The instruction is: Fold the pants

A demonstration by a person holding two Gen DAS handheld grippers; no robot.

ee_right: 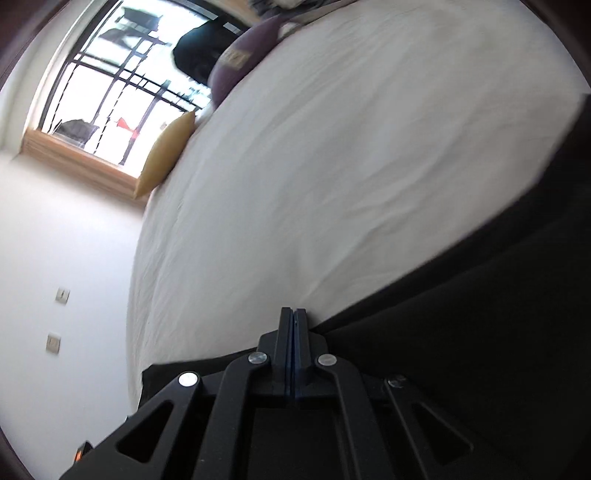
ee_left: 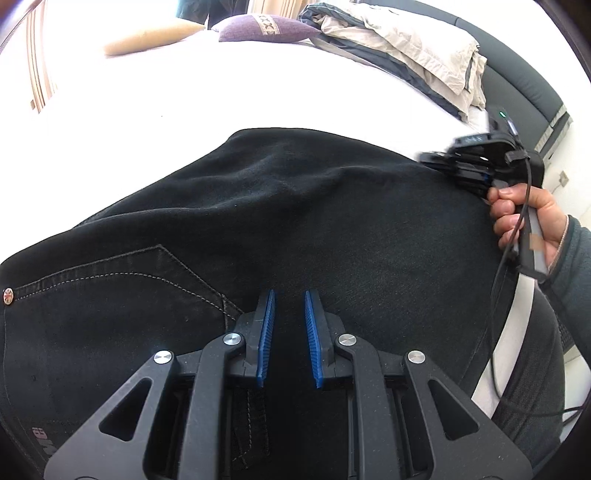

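The black denim pants [ee_left: 295, 221] lie spread on the white-sheeted bed [ee_left: 184, 92], their lower edge cut off by the frame. Above them the left claw [ee_left: 289, 295] stands slightly parted, gripping nothing visible. At the pants' right edge the right claw [ee_right: 294, 314] is fully closed; whether fabric is pinched is unclear.

A purple pillow [ee_left: 264, 28], a yellow cushion [ee_left: 147, 38] and rumpled bedding [ee_left: 406, 48] lie on the white bed [ee_left: 221, 88].

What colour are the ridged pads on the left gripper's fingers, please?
Blue pads, set on black fingers; clearest in the left wrist view.
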